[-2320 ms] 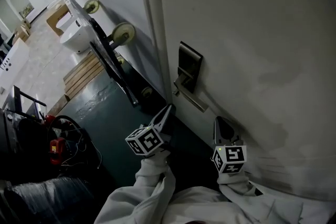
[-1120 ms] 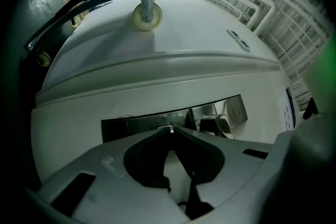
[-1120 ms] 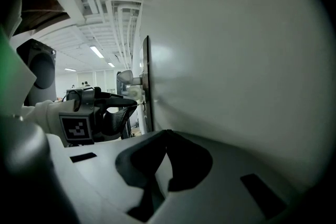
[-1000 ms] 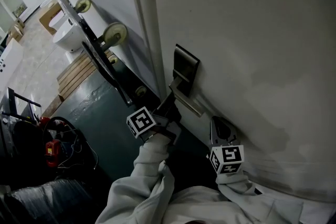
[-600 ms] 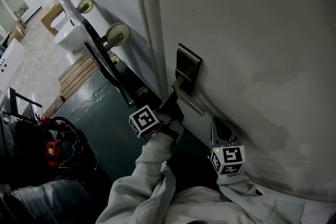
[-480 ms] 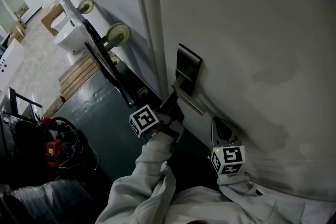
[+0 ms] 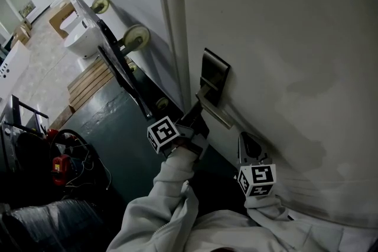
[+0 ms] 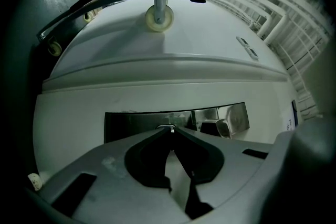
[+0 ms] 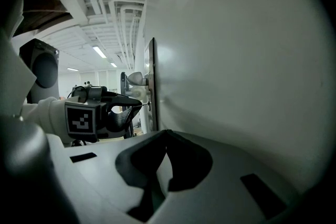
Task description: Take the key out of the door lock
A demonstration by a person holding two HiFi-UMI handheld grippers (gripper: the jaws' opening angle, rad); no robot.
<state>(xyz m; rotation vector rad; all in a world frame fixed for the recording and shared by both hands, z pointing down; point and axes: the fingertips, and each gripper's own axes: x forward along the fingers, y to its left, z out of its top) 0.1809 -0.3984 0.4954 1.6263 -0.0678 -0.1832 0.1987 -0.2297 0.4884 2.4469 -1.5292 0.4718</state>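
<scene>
The white door (image 7: 283,38) carries a dark metal lock plate (image 7: 214,75) with a lever handle (image 7: 214,110). My left gripper (image 7: 197,113) is pressed up to the plate just below the lever. In the left gripper view its jaws meet at the tips, shut on a small silver key (image 8: 168,128) in front of the lock plate (image 8: 136,124). The right gripper view shows the left gripper (image 9: 137,106) from the side, with the thin key (image 9: 147,104) reaching into the plate's edge (image 9: 153,86). My right gripper (image 7: 247,144) hangs lower by the door, shut and empty.
A trolley with pale wheels (image 7: 136,38) leans against the wall left of the door. Wooden slats (image 7: 94,79) lie on the dark green floor (image 7: 112,127). A red tool and cables (image 7: 59,167) sit at the lower left.
The left gripper rose from below the lever to the lock and closed on the key; over the last second it has barely moved. The right gripper stayed put.
</scene>
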